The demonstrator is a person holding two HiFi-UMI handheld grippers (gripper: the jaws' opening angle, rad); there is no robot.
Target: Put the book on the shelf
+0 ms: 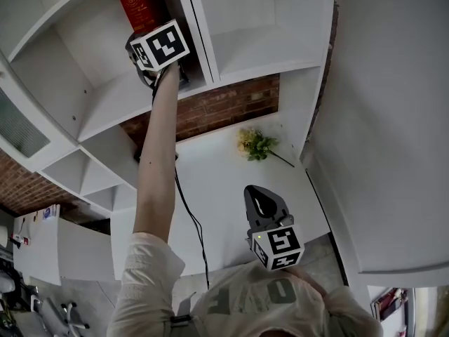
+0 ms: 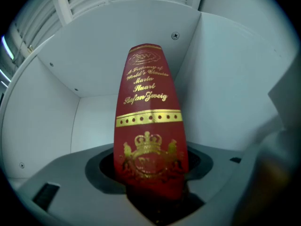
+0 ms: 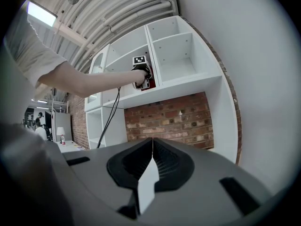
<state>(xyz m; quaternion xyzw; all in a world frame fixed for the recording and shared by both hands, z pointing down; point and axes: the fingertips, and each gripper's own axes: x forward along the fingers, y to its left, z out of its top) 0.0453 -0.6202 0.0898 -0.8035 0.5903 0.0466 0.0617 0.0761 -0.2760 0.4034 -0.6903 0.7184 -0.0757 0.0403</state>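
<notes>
A red book (image 1: 140, 2) with gold lettering stands upright in an upper compartment of the white shelf (image 1: 119, 100). My left gripper (image 1: 145, 31) reaches up at arm's length and is at the book's lower end. In the left gripper view the book (image 2: 149, 126) fills the space between the jaws, its spine facing the camera, and my left gripper (image 2: 153, 185) shows no gap at either side. The compartment's white walls close in around it. My right gripper (image 1: 261, 201) hangs low over the white desk, shut and holding nothing (image 3: 151, 159).
An open compartment (image 1: 263, 55) lies to the right of the book's compartment, behind a vertical divider (image 1: 200, 27). Below are a brick wall (image 1: 217, 107), a white desk (image 1: 210, 174) with a small bunch of flowers (image 1: 256, 144), and a black cable (image 1: 191, 220) that trails from the left gripper.
</notes>
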